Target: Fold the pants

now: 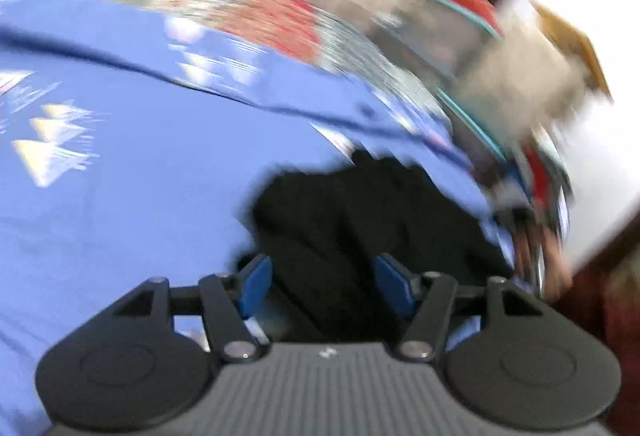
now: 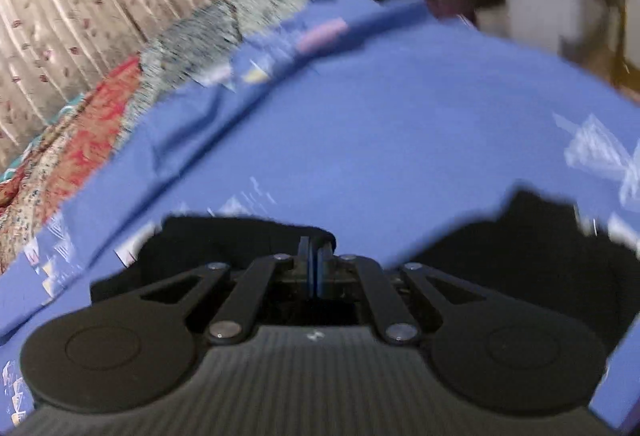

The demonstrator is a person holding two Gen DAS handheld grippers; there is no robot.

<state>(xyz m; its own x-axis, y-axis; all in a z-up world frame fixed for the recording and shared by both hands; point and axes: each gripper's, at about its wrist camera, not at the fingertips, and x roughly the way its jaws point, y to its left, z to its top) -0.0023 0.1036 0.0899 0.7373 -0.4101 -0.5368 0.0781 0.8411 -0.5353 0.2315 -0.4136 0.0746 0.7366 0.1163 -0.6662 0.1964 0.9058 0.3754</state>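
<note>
The left hand-held gripper (image 1: 324,286) is spread wide, its blue pads on either side of the black fabric pants (image 1: 360,220) without pinching them. The right hand-held gripper (image 2: 314,268) is closed tight on the pants' edge (image 2: 248,236). Only the right view shows a second dark bunch to its right. Beyond lie a blue printed bedsheet (image 2: 380,124) and a red patterned quilt (image 1: 280,20), blurred.

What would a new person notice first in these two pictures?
First, the large blue sheet that covers the bed and fills both views. Next, the black pants lying on it, right in front of both grippers. The left gripper has its jaws wide apart over the dark cloth, while the right gripper has its jaws pressed together at the edge of the pants.
</note>
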